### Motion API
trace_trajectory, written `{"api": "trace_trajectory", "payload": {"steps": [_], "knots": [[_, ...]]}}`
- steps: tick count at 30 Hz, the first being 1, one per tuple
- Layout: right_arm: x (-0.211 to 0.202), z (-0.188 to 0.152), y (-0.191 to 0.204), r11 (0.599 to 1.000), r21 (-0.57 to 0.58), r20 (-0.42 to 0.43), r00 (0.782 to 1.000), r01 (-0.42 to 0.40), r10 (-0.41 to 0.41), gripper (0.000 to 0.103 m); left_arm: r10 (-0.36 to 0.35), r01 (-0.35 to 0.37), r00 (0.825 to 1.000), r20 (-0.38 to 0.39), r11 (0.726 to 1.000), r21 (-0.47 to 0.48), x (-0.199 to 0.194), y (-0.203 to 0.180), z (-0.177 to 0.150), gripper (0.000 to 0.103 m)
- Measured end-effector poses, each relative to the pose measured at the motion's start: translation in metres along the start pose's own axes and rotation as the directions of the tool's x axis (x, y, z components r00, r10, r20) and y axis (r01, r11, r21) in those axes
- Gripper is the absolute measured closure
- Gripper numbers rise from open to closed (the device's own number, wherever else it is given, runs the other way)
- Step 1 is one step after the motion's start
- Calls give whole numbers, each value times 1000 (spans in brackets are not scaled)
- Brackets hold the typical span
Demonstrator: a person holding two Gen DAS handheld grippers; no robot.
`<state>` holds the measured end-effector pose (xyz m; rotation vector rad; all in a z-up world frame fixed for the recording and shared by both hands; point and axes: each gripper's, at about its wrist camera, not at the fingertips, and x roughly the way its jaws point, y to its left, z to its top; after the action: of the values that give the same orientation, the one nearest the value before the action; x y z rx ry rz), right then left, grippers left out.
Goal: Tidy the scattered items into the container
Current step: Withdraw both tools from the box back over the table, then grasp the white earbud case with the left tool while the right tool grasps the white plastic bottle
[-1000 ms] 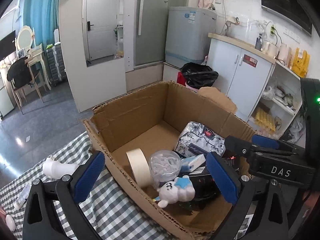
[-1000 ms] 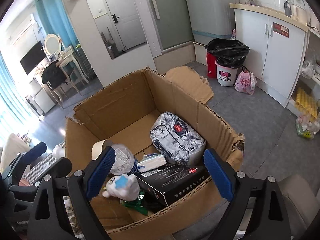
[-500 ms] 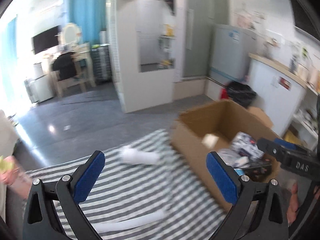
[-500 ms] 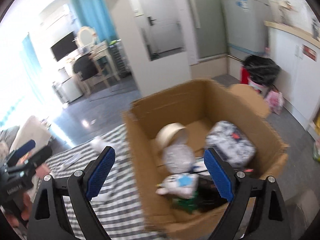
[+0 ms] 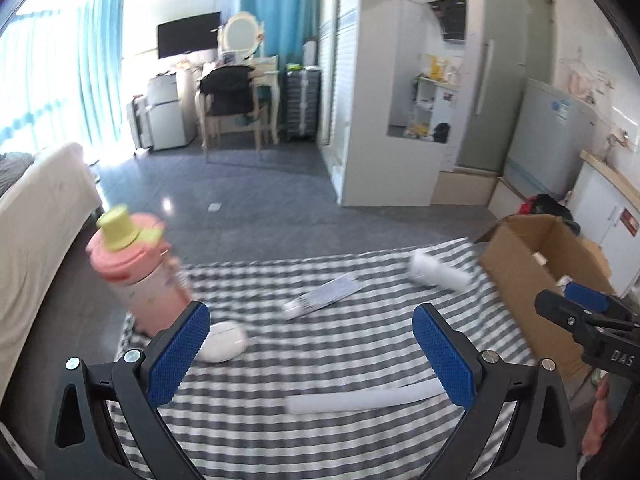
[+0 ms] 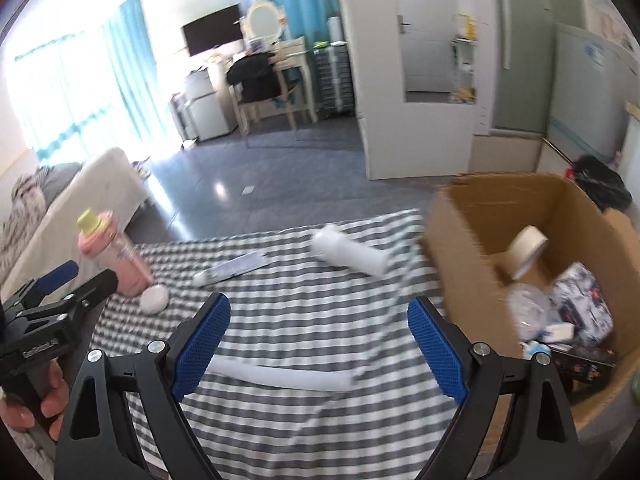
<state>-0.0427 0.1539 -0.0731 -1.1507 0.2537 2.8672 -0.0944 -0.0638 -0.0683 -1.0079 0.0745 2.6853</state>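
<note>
Box (image 6: 532, 216) now sits at far right; you swung both open, empty grippers (image 5: 308, 350) (image 6: 318, 344) over the cloth (image 5: 340, 344).

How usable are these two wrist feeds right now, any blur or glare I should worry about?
Left wrist view: pink bottle and white roll smeared by motion, window blown out. Right wrist view: cardboard box edges and white tube streaked; fisheye bends the walls in both.
</note>
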Motion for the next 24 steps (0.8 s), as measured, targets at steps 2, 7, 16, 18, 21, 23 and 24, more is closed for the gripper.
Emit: {"api": "trace_trajectory", "payload": {"steps": [2, 7, 16, 18, 21, 23, 24], "knots": [[10, 1, 15, 999, -33, -9, 1000, -2, 1, 12, 6, -6, 1000, -11, 1000, -17, 6, 14, -6, 0], [40, 2, 37, 997, -77, -66, 998, -3, -2, 12, 10, -12, 1000, -28, 999, -46, 26, 46, -18, 0], [83, 9, 41, 993, -112, -131, 990, 32, -47, 12, 80, -85, 994, -76, 994, -74, 73, 84, -37, 0], [92, 13, 36, 994, -103, -139, 988, 45, -59, 12, 92, -99, 992, -90, 992, -81, 83, 93, -41, 0], [107, 20, 27, 994, -89, -147, 986, 62, -75, 12, 83, -92, 991, -104, 992, -84, 92, 101, -49, 0], [116, 24, 22, 994, -84, -152, 985, 75, -88, 12, 65, -75, 991, -117, 994, -80, 99, 103, -53, 0], [120, 25, 20, 994, -81, -154, 984, 78, -90, 12, 56, -66, 990, -126, 995, -80, 102, 104, -55, 0]]}}
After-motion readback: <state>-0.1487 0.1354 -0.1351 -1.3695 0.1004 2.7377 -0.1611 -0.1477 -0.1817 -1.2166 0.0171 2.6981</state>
